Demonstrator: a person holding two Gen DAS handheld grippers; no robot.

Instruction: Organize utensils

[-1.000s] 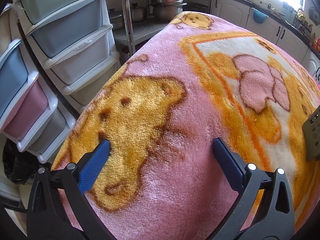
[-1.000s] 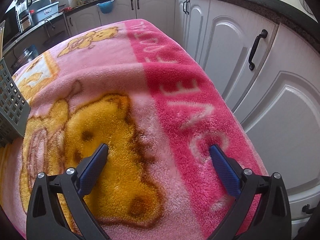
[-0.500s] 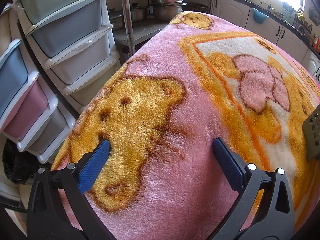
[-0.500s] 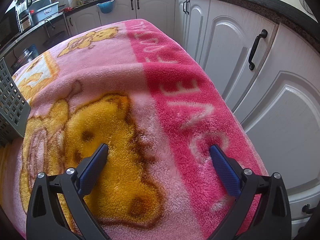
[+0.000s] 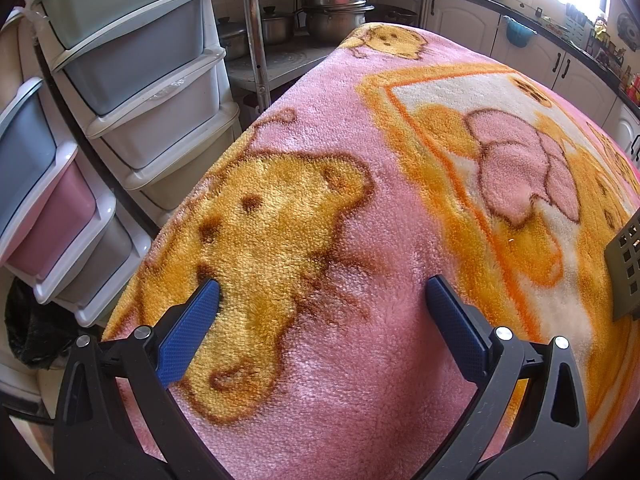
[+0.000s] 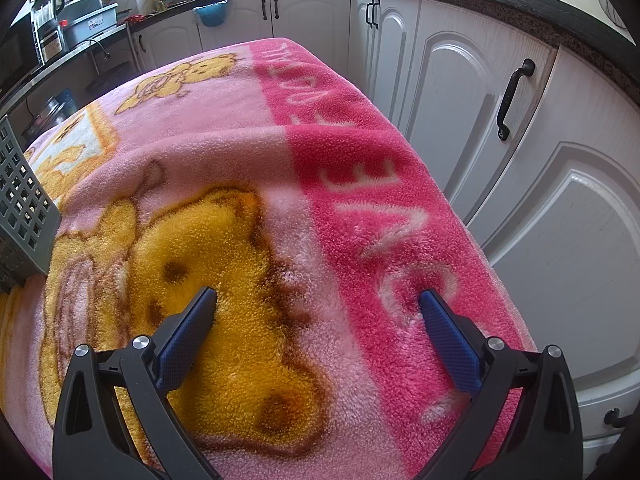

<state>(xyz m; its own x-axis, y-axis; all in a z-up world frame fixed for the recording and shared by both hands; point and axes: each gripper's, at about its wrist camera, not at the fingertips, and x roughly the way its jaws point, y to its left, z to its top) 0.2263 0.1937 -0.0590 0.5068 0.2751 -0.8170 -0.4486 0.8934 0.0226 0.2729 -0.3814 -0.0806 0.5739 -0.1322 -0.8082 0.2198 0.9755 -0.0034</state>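
A grey perforated basket point(image 6: 22, 208) stands on the pink bear blanket point(image 6: 248, 168) at the left edge of the right wrist view; its corner point(image 5: 626, 268) shows at the right edge of the left wrist view. No utensils are in sight. My left gripper point(image 5: 322, 292) hangs open over a yellow bear on the blanket point(image 5: 380, 184), nothing between its blue pads. My right gripper point(image 6: 318, 298) is open too, over another yellow bear beside the dark pink border, well right of the basket.
Stacked plastic drawers point(image 5: 132, 72) stand left of the table, with a metal shelf post point(image 5: 254, 28) and pots point(image 5: 336, 16) behind. White cabinet doors point(image 6: 540, 168) run close along the table's right side. A counter with appliances point(image 6: 76, 28) lies beyond.
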